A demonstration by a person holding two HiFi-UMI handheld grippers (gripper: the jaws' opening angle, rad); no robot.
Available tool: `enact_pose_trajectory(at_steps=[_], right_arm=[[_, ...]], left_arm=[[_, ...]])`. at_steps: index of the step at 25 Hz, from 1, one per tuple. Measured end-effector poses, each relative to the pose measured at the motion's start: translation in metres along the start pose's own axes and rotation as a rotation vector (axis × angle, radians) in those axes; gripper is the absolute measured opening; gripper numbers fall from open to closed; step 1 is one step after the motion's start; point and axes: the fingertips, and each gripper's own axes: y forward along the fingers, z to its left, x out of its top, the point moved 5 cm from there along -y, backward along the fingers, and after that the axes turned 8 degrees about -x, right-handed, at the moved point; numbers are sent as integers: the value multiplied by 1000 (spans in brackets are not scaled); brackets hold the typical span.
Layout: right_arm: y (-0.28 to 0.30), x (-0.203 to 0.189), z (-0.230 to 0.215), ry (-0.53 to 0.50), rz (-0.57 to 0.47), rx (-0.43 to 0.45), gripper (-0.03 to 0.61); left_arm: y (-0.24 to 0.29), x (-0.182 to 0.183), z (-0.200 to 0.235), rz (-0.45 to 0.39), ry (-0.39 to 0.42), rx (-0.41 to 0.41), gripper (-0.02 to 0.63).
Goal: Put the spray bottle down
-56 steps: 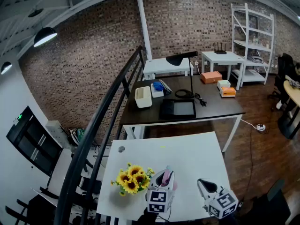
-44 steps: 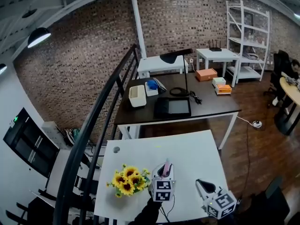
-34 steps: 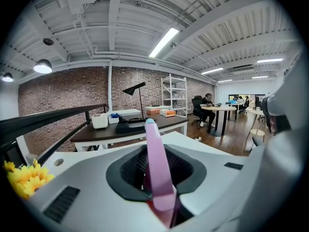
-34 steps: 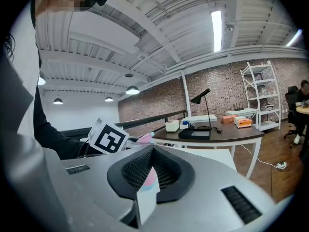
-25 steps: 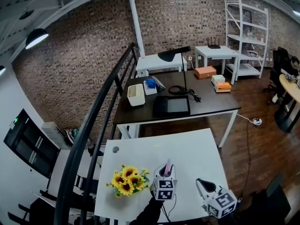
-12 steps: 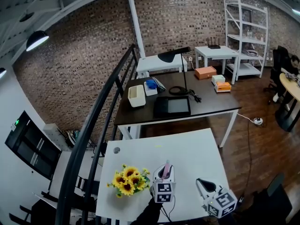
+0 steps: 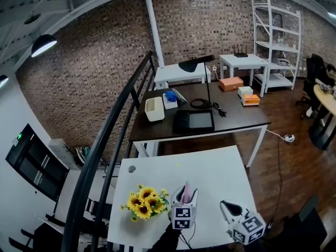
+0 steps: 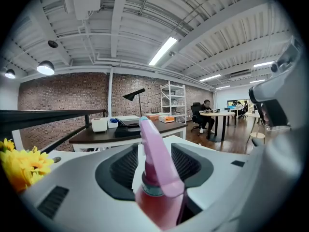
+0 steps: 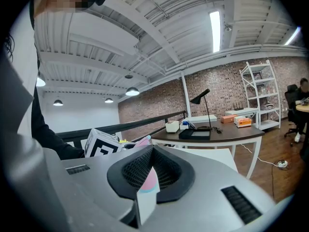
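Spray bottle (image 7: 186, 191) right of sunflowers (image 7: 143, 203)

white table (image 7: 220, 172) | sunflowers (image 7: 143, 202) on its front-left part | pink spray bottle (image 7: 186, 191) upright just right of them, base hidden | small grey round spot (image 7: 131, 168) near far-left corner | dark desk (image 7: 239, 121) beyond: white bin (image 7: 154, 109), black pad (image 7: 194, 121)

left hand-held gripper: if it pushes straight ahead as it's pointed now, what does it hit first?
The spray bottle, upright between the left hand-held gripper's opening jaws, pads seemingly off it. Past it, only white table.
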Motion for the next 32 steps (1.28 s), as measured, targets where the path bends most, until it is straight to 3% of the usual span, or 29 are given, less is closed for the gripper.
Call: enact_pose_trajectory(at_steps=[4, 13, 14, 16, 18, 26, 32], right_arm=[[1, 1, 2, -7, -6, 5, -15], [7, -1, 6, 0, 2, 29, -15], [8, 0, 6, 3, -3, 32, -15], [9, 1, 9, 12, -14, 43, -15], [10, 0, 12, 30, -21, 62, -15], [20, -1, 31, 0, -29, 90, -17], [20, -8, 33, -24, -20, 97, -17]], left_arm=[[-11, 1, -2, -19, 0, 22, 272], [-85, 7, -19, -113, -9, 45, 276], [-94, 8, -21, -118, -16, 29, 250], [-111, 12, -24, -111, -43, -8, 88], [-122, 15, -25, -91, -67, -44, -7], [-138, 20, -27, -62, -62, -165, -12], [-139, 17, -31, -50, -59, -186, -12]])
